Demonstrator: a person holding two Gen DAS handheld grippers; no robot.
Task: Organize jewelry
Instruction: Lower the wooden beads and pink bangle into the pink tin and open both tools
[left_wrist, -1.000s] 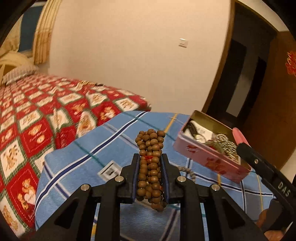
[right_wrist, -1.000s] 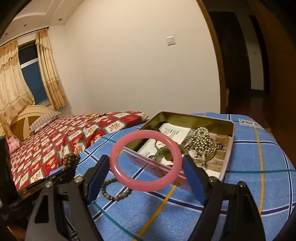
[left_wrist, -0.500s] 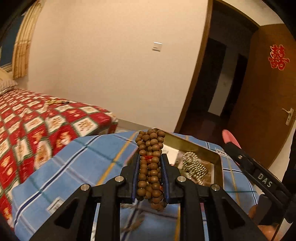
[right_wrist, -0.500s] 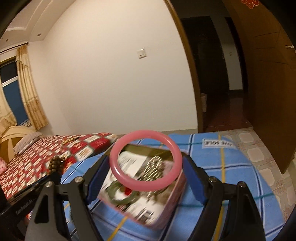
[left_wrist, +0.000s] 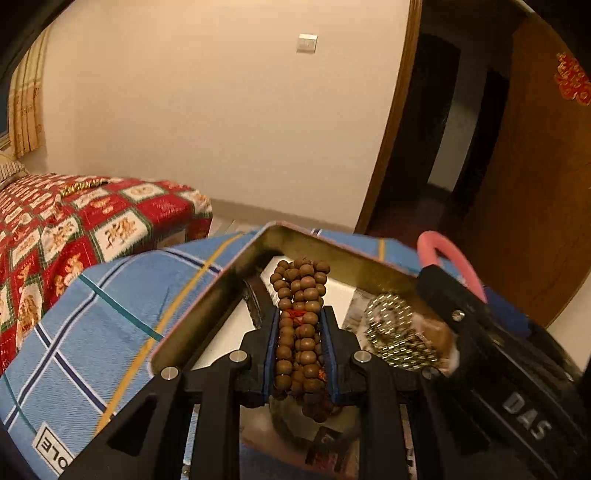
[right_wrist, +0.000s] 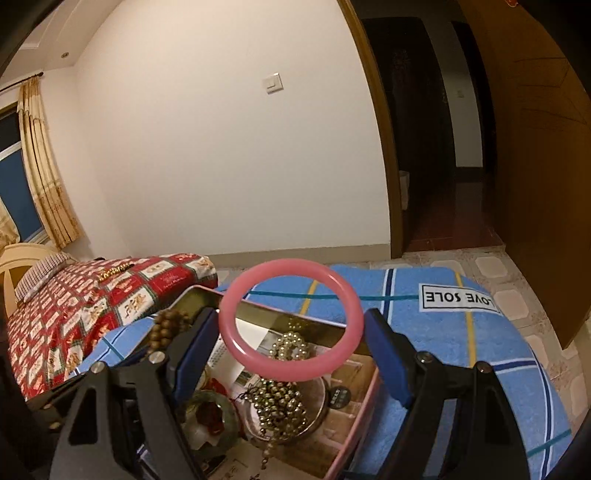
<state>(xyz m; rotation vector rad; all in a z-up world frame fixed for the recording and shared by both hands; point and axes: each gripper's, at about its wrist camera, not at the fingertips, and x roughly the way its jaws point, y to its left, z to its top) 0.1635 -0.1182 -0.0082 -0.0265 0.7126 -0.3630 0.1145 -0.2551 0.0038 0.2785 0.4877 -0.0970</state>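
My left gripper (left_wrist: 301, 325) is shut on a bunch of brown wooden beads (left_wrist: 300, 334) and holds it over the open pink tin box (left_wrist: 207, 306). My right gripper (right_wrist: 291, 343) is shut on a pink bangle (right_wrist: 347, 350), held upright above the same tin box (right_wrist: 364, 400). The bangle (left_wrist: 454, 258) and the right gripper also show at the right in the left wrist view. Inside the tin lie a metal bead chain (right_wrist: 282, 402), a green bangle (right_wrist: 210, 417) and paper cards. The brown beads (right_wrist: 168, 328) show at the left in the right wrist view.
The tin stands on a blue plaid cloth (right_wrist: 461, 332) with a "LOVE SOLE" label (right_wrist: 458, 297). A bed with a red patterned cover (left_wrist: 74, 229) lies to the left. A white wall, an open doorway (right_wrist: 424, 147) and a wooden door are behind.
Both grippers have moved in over the tin box and lower, each still holding its piece. The tin now fills the view under the fingers.
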